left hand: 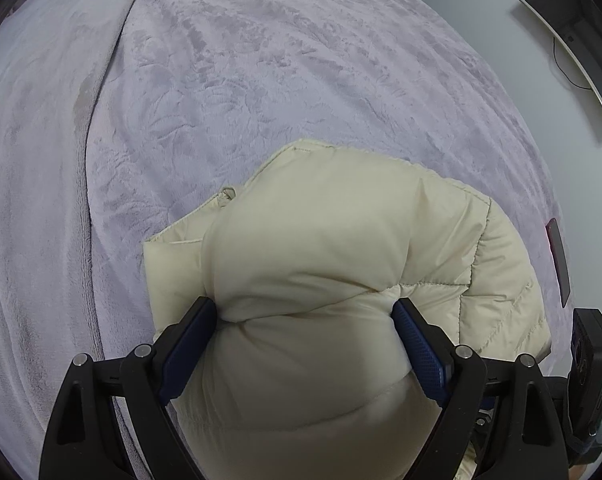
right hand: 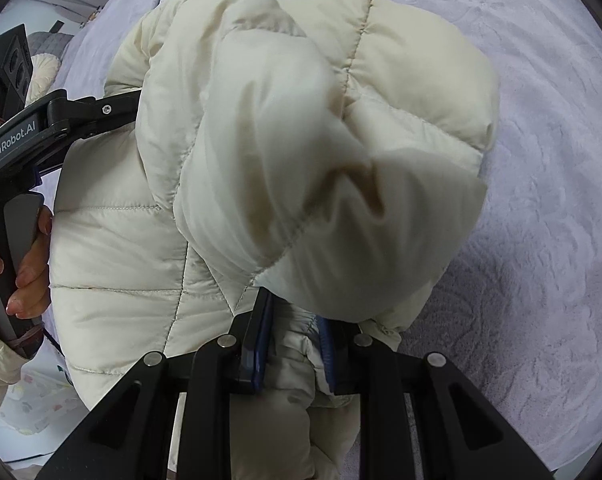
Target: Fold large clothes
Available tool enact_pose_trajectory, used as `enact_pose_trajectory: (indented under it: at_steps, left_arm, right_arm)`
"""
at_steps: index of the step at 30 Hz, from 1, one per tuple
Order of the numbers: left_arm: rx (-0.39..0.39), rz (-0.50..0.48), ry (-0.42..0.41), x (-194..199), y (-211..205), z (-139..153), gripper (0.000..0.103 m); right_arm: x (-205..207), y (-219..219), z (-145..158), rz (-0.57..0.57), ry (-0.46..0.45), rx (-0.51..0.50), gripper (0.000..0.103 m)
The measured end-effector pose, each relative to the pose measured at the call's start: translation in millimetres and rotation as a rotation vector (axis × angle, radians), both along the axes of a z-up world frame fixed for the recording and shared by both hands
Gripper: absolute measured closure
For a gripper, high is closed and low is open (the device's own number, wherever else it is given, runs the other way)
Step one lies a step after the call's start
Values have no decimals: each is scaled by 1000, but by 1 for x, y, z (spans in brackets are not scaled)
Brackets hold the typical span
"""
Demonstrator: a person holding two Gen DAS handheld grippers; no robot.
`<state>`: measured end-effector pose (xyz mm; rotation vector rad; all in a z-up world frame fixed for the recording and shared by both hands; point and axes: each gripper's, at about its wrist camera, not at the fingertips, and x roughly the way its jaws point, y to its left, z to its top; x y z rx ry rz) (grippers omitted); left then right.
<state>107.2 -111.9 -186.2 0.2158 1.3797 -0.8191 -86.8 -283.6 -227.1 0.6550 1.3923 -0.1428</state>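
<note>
A cream puffer jacket point(left hand: 341, 248) lies bunched on the lilac plush blanket point(left hand: 241, 80). My left gripper point(left hand: 305, 316) straddles a thick puffy roll of it, and both blue pads point(left hand: 197, 332) dent the fabric: it is shut on the jacket with the jaws wide. In the right wrist view the jacket point(right hand: 261, 140) hangs folded over itself, and my right gripper point(right hand: 293, 344) is shut on a narrower fold near its lower edge. The left gripper's black arm point(right hand: 85, 116) reaches in from the left, with its tips hidden behind the jacket and a hand point(right hand: 29, 264) on its handle.
A dark phone point(left hand: 559, 260) lies near the blanket's right edge. A curved monitor point(left hand: 573, 40) stands beyond the bed at the upper right. The right gripper's black body point(left hand: 593, 360) sits close beside the jacket. Bare blanket point(right hand: 541, 160) stretches to the right.
</note>
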Motion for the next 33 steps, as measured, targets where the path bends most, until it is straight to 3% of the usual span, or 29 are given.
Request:
enact_pose_trajectory:
  at_steps: [20,25,28,33]
  left_arm:
    - [7,21,-7,-1,9,10,13]
    - [0,44,-30,-2,18,30,13]
    - [-21,44,-57,-8,35,48,13]
    - [-6,51,-91,-23,65,67,13]
  right_arm:
    - [12,5,5,-6,39,-9,80]
    - [15,3,15,-20,49,-3,77]
    - [11,0,33,-39,16,11,77]
    - [6,-17,75,-110,-144,56,77]
